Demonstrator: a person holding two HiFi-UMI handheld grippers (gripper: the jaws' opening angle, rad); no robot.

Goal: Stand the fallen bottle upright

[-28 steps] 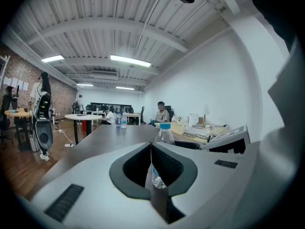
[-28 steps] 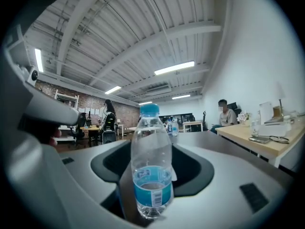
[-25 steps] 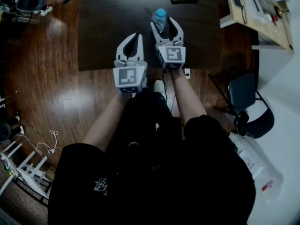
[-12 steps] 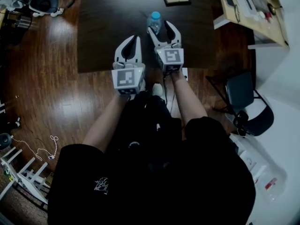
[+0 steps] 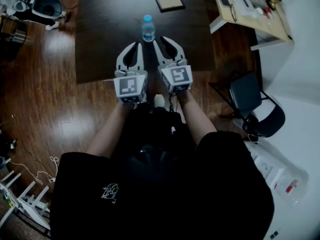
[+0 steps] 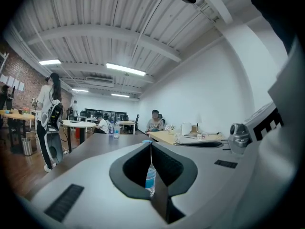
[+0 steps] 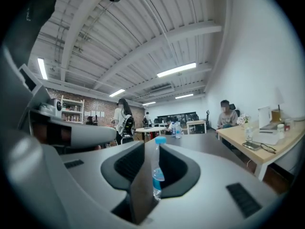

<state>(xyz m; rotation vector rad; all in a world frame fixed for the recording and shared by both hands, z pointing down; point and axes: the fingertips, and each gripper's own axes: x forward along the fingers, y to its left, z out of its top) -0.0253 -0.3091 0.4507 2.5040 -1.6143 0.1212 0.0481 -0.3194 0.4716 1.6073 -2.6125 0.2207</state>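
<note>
While you are holding both grippers over the near edge of the dark table (image 5: 100, 39), the left gripper (image 5: 134, 45) is sitting with its fingers pressed together on nothing. The right gripper (image 5: 166, 40) is showing a narrow gap, its jaws having just been closing with nothing between them. Just beyond both tips the bottle (image 5: 148, 29) is standing upright on the table, blue cap up, apart from both grippers. So the task is looking done, with nothing left but backing off. Writing: the marker cubes (image 5: 176, 79) are showing only black-and-white square patterns, the bottle's blue label is coming out too small to read, and the framed panel (image 5: 169, 2) farther back is giving no legible text.
</note>
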